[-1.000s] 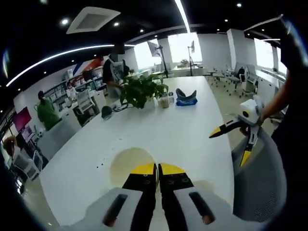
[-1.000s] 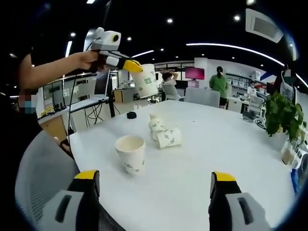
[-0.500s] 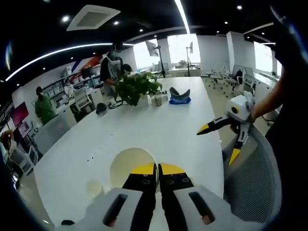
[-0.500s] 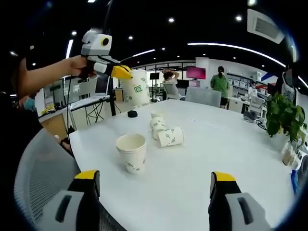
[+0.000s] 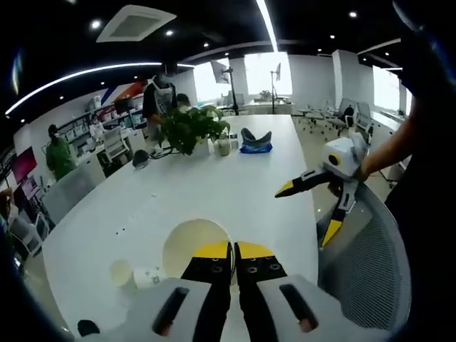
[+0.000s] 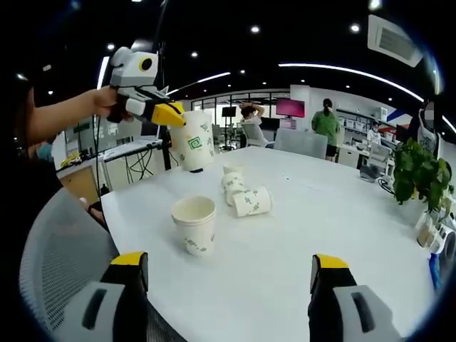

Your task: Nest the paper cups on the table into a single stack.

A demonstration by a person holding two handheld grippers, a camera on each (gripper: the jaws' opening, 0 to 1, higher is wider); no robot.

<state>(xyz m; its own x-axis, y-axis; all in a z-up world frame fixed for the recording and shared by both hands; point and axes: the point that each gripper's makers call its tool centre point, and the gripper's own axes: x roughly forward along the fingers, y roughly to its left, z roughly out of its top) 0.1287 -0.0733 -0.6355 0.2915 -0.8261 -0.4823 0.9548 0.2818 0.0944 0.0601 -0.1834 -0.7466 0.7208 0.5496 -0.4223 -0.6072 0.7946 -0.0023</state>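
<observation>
My left gripper (image 5: 233, 247) is shut on the rim of a white paper cup (image 5: 192, 246) with a green print, whose open mouth faces the camera. In the right gripper view the left gripper (image 6: 171, 114) holds that cup (image 6: 194, 141) in the air, above and just behind an upright nested cup stack (image 6: 194, 225) on the white table (image 6: 299, 235). Beyond it two cups lie on their sides (image 6: 249, 201), and one more stands behind them (image 6: 233, 169). My right gripper (image 6: 229, 267) is open near the table's edge with nothing between its fingers. It also hangs open at the right of the left gripper view (image 5: 305, 216).
A potted plant (image 5: 187, 127), a small cup and a blue object (image 5: 254, 148) stand at the table's far end. A grey mesh chair (image 5: 363, 271) sits against the near table edge. People stand among desks and monitors beyond the table.
The left gripper has carried its cup lower and nearer to the upright stack. The right gripper has stayed open and nearly still.
</observation>
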